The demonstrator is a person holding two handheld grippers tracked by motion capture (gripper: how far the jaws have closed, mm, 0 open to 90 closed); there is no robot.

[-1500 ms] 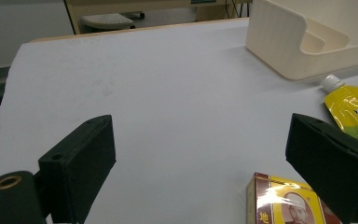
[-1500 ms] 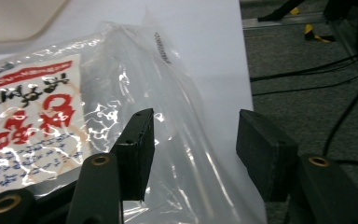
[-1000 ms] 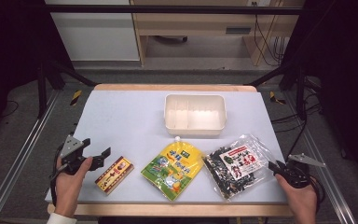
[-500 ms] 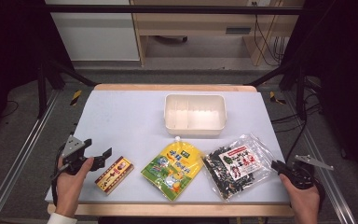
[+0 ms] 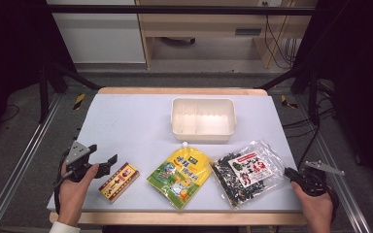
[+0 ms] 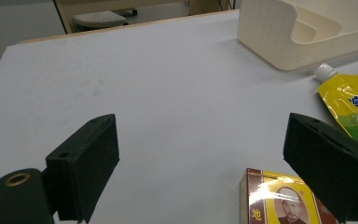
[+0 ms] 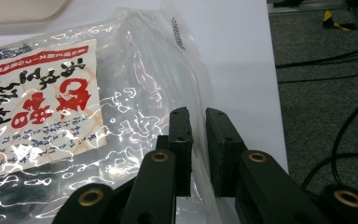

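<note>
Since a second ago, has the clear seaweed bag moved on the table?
No. The seaweed bag lies in the same spot right of the yellow pouch, below the white tray.

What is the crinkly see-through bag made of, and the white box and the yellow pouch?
The see-through bag looks like thin clear plastic film: glossy, wrinkled, with dark contents showing through. The white box seems to be matte, cream-coloured rigid plastic with smooth moulded walls. The yellow pouch looks like shiny printed plastic film, perhaps foil-lined, with a white screw cap.

Bright overhead light, dark surroundings, glare on the plastic bag [image 7: 135,93].
</note>
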